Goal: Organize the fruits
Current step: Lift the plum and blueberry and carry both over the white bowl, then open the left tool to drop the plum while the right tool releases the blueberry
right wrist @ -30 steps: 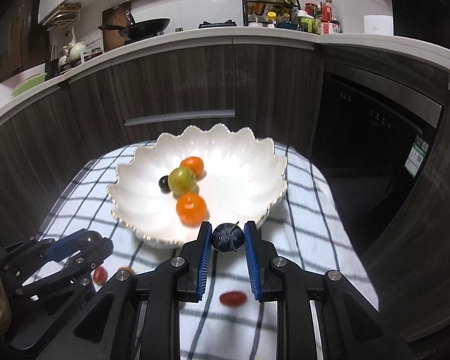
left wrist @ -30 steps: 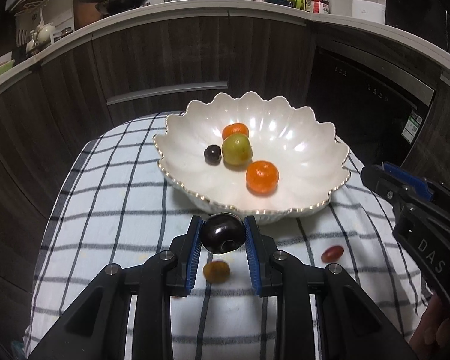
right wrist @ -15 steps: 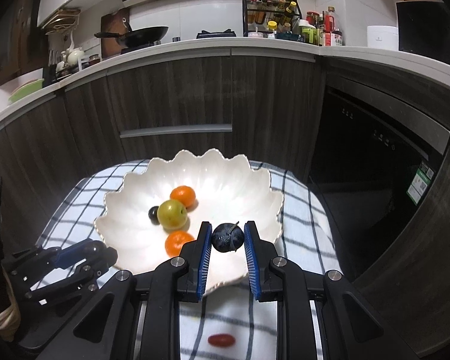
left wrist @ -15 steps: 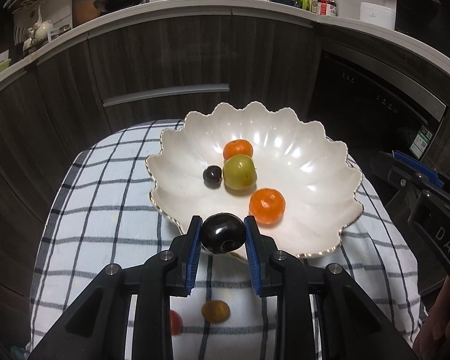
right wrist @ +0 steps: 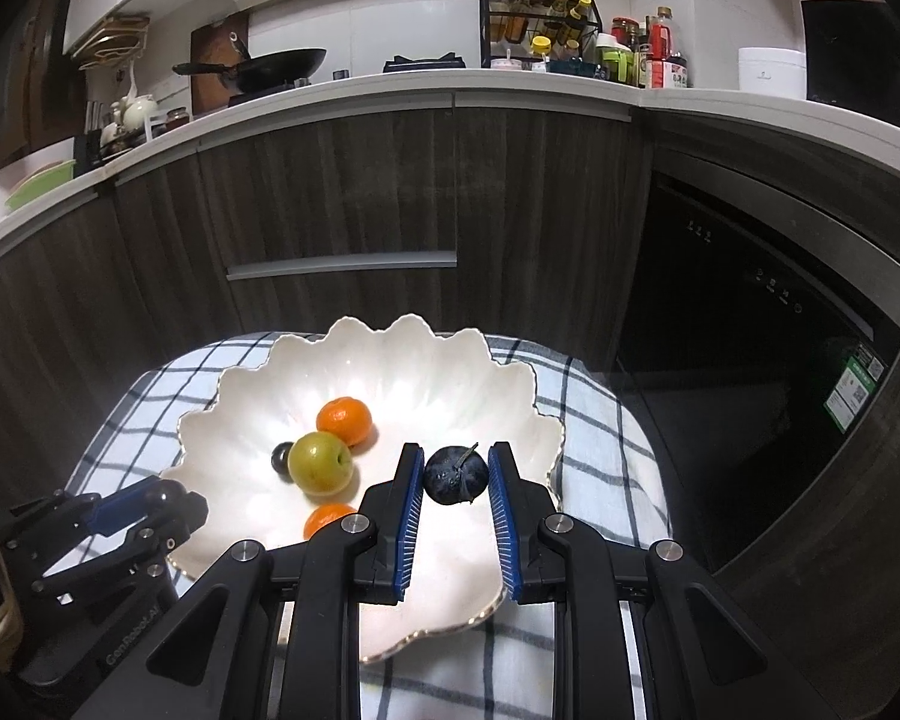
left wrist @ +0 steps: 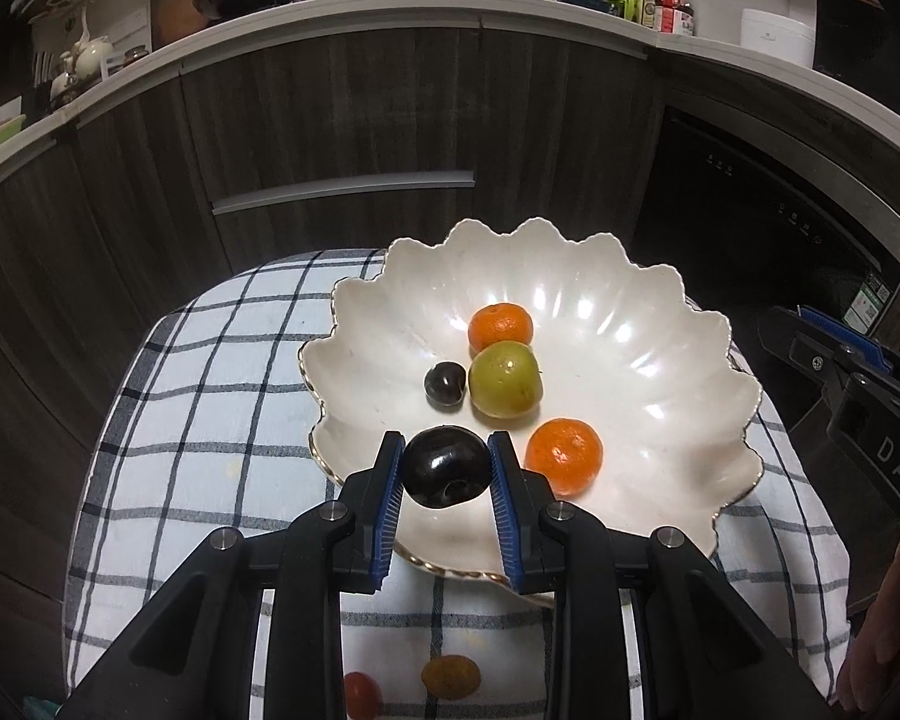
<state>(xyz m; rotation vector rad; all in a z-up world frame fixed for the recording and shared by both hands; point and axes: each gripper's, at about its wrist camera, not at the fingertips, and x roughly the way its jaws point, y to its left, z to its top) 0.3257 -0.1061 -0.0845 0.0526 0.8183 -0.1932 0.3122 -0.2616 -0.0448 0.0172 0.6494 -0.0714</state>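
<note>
Your left claw [left wrist: 447, 476] grips a glossy dark plum [left wrist: 447, 474] over the near-left rim of the scalloped white bowl [left wrist: 660, 312]. Your right claw [right wrist: 455, 474] pinches a dusky blue plum [right wrist: 455, 473] above the bowl's right side, beside two oranges and a green fruit [right wrist: 320, 461].

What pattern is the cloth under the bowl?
White cloth with a dark check; clearest in the left wrist view.

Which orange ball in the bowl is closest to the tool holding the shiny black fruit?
The near orange, just right of the left tool. The other orange sits farther back, behind the green fruit.
</note>
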